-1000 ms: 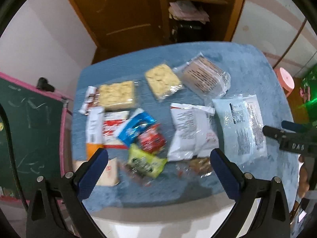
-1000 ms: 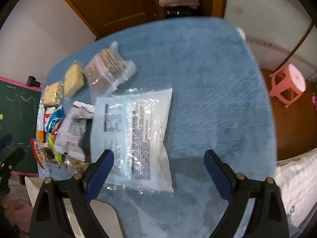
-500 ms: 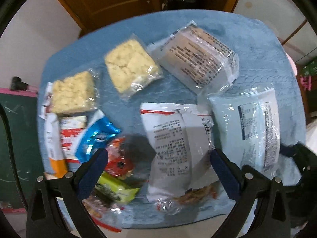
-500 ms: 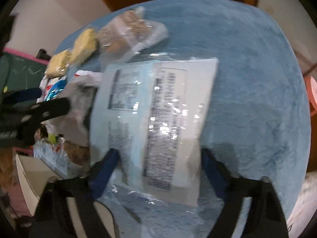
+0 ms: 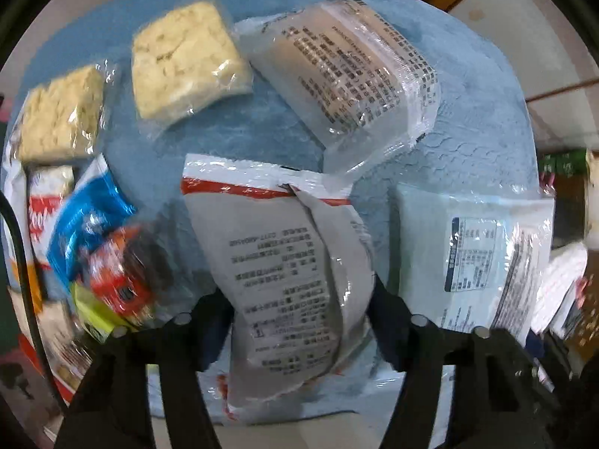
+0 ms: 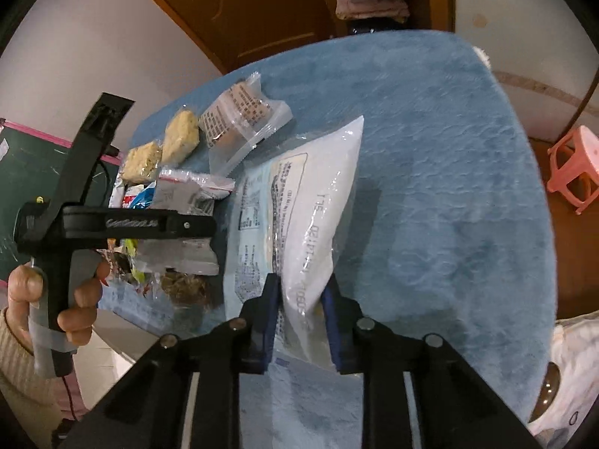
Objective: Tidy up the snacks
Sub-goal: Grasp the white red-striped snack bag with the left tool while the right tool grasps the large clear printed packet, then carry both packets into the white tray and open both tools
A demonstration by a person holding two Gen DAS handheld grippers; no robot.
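Note:
Snack packets lie on a table with a blue cloth [image 5: 232, 127]. My left gripper [image 5: 299, 310] has its jaws on both sides of a grey-white bag with a red stripe [image 5: 288, 262] and looks closed on it. My right gripper [image 6: 301, 318] is shut on the near edge of a pale blue flat packet [image 6: 299, 209], which is tilted up off the cloth; it also shows in the left wrist view [image 5: 471, 258]. The left gripper shows in the right wrist view [image 6: 123, 224], held by a hand.
Two noodle blocks [image 5: 183, 60] [image 5: 60, 116], a clear cracker pack [image 5: 348, 71] and small coloured packets [image 5: 97, 247] lie to the left and behind. The right half of the blue cloth [image 6: 449, 187] is bare. A pink stool [image 6: 572, 168] stands beyond the table.
Both grippers moved down and forward to the packets and narrowed their jaws. The right one took hold of the pale blue packet and tilted it up; the left one closed around the grey-white bag.

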